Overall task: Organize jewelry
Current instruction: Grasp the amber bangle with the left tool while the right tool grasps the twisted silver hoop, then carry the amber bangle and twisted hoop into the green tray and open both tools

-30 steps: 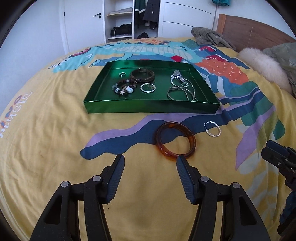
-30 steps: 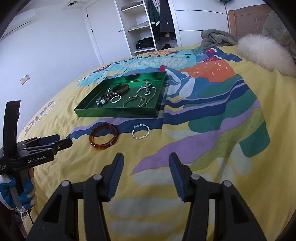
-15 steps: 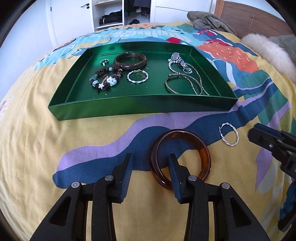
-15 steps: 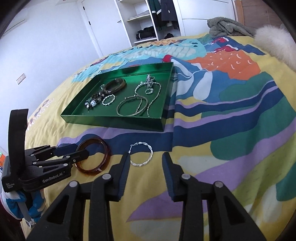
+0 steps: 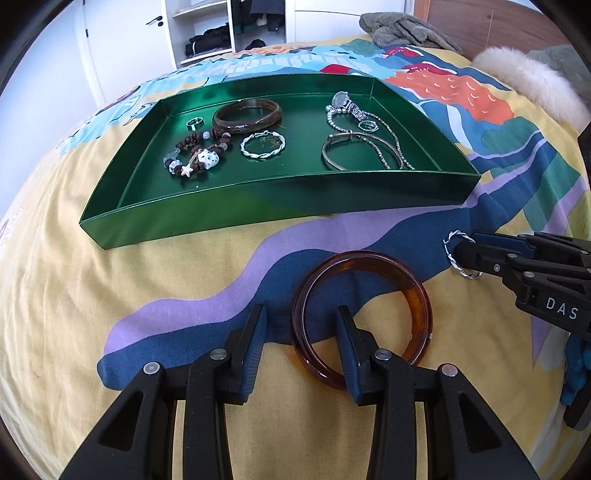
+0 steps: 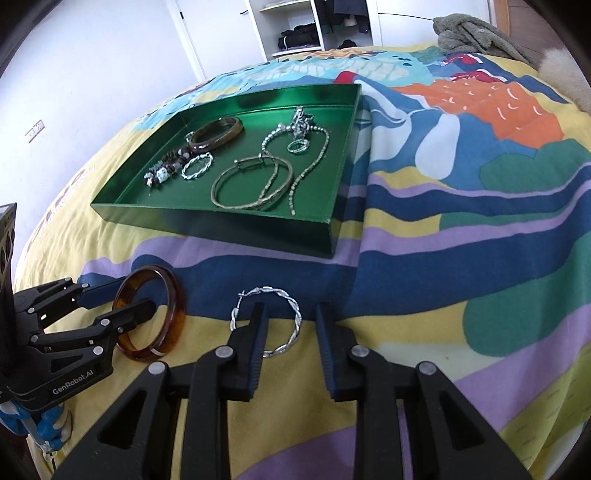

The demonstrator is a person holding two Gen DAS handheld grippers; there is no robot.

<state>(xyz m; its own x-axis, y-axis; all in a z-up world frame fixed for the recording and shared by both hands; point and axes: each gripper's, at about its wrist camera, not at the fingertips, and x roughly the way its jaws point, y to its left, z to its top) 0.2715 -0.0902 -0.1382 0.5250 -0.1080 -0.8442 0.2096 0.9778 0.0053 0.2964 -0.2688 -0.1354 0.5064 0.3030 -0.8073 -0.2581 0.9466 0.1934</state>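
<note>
An amber bangle [image 5: 417,295] lies on the patterned bedspread in front of the green tray [image 5: 258,218]. My left gripper [image 5: 301,325] straddles its left rim, one finger inside the ring and one outside; the pads do not touch it. To the right lies a silver twisted hoop [image 6: 297,317]. My right gripper [image 6: 290,321] is closing over the hoop's right rim, with a gap still at the pads. The right wrist view shows the left gripper [image 6: 136,295] at the bangle [image 6: 177,314]. The left wrist view shows the right gripper [image 5: 467,245] at the hoop [image 5: 448,243].
The tray [image 6: 221,225] holds a brown bangle [image 5: 247,114], a bead bracelet [image 5: 195,157], another twisted hoop [image 5: 262,146], a watch [image 5: 345,103] with a chain, and thin metal bangles [image 5: 362,157]. A fur pillow [image 5: 532,88] and a grey cloth [image 5: 402,31] lie at the bed's far side.
Both grippers came forward and down to the bedspread and narrowed their jaws. The left now straddles the bangle's rim, the right the hoop's rim.
</note>
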